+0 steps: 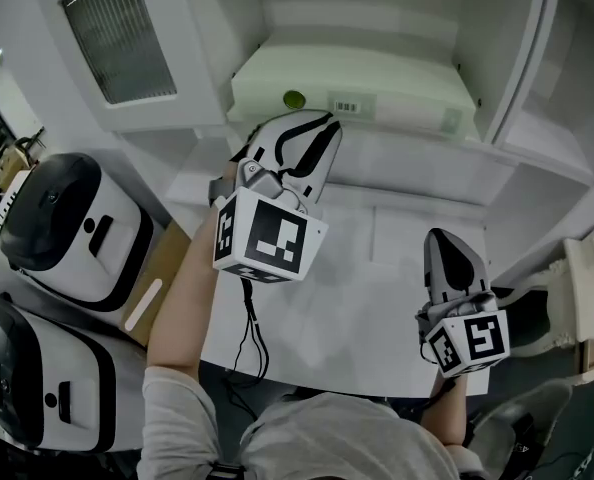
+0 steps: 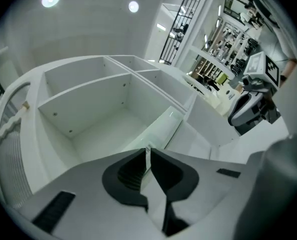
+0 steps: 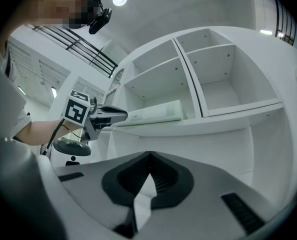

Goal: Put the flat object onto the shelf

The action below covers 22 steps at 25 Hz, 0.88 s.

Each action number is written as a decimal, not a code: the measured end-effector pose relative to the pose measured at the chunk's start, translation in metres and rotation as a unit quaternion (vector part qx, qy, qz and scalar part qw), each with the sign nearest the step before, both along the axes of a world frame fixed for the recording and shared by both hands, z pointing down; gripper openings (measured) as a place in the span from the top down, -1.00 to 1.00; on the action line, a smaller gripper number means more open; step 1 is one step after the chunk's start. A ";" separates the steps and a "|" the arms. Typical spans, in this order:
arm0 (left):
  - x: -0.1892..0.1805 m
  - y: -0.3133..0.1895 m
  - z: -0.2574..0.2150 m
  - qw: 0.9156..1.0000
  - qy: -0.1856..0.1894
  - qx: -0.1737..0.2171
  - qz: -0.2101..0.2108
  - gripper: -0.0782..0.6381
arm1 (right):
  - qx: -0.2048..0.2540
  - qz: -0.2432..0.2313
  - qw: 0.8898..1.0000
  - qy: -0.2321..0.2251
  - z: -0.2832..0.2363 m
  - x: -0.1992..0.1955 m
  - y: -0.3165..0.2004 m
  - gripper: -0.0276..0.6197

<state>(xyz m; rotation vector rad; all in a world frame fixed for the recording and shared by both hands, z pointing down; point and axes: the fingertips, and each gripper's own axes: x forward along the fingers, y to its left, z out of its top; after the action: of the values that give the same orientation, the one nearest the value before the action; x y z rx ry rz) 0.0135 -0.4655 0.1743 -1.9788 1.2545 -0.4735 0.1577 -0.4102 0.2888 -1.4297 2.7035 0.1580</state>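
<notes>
— Pale green flat box [image 1: 367, 83] lies on the white shelf [image 1: 417, 168], upper centre; left gripper [image 1: 315, 133] just beside it, jaws pressed together, empty.
— Right gripper [image 1: 447, 243] closed too. A stray nudge could slide the box off.

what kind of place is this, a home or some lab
Probably a robotics lab or workshop: a bare white open-compartment shelf unit, two rounded white-and-black machines, and cluttered equipment racks in the background.

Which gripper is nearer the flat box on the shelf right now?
Left. The left gripper is right at the flat box; the right gripper is well short, over the table.
</notes>
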 end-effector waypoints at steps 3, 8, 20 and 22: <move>-0.010 0.011 0.007 0.999 0.047 -0.012 0.000 0.74 | 0.000 -0.007 1.000 0.003 -0.001 -0.011 0.005 0.89; -0.023 0.036 0.027 0.994 0.105 -0.036 0.007 0.74 | -0.002 -0.017 1.000 0.010 0.001 -0.032 0.018 0.89; -0.054 0.097 0.090 0.969 0.224 -0.096 0.031 0.74 | -0.011 -0.024 0.999 0.027 0.010 -0.081 0.057 0.89; -0.059 0.107 0.098 0.965 0.238 -0.105 0.038 0.74 | -0.012 -0.021 0.999 0.029 0.011 -0.088 0.064 0.89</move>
<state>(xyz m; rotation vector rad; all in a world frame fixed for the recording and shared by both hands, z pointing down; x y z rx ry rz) -0.0453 -0.3585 0.2725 -2.4051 1.4541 -0.0913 0.0692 -0.3466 0.2998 -1.3951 2.7886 0.1669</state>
